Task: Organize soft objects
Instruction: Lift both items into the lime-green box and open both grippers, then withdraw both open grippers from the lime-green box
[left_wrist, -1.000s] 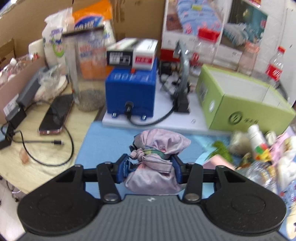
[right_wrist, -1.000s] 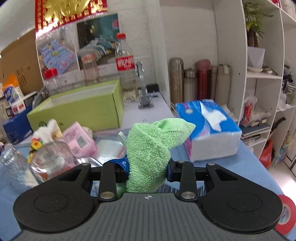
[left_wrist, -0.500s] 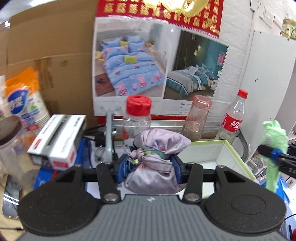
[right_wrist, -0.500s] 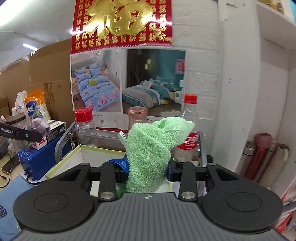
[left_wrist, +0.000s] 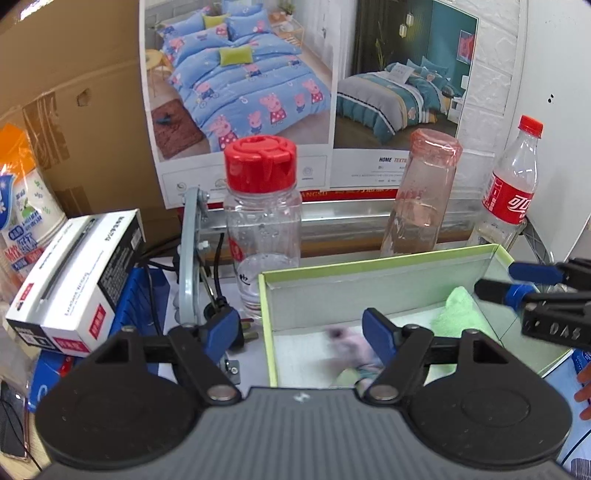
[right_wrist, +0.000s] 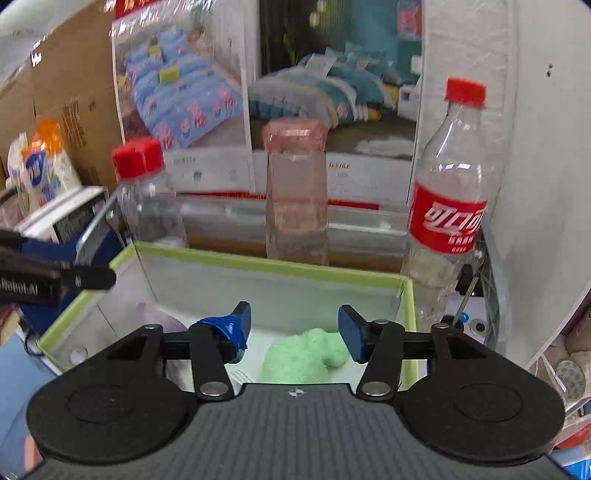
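Your left gripper (left_wrist: 301, 334) has just been opening and grips nothing; the blurred lilac pouch (left_wrist: 351, 349) is below it inside the green box (left_wrist: 376, 266). Your right gripper (right_wrist: 294, 328), jaws also just parted, is clear of the green cloth (right_wrist: 303, 356) lying in the box.

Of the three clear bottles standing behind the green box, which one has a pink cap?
The middle bottle has the pale pink cap. The wide-mouthed jar to its left and the cola bottle to its right both have red caps.

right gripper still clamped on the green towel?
No: the right gripper has just been opening, and the green towel lies loose in the green box below its pads.
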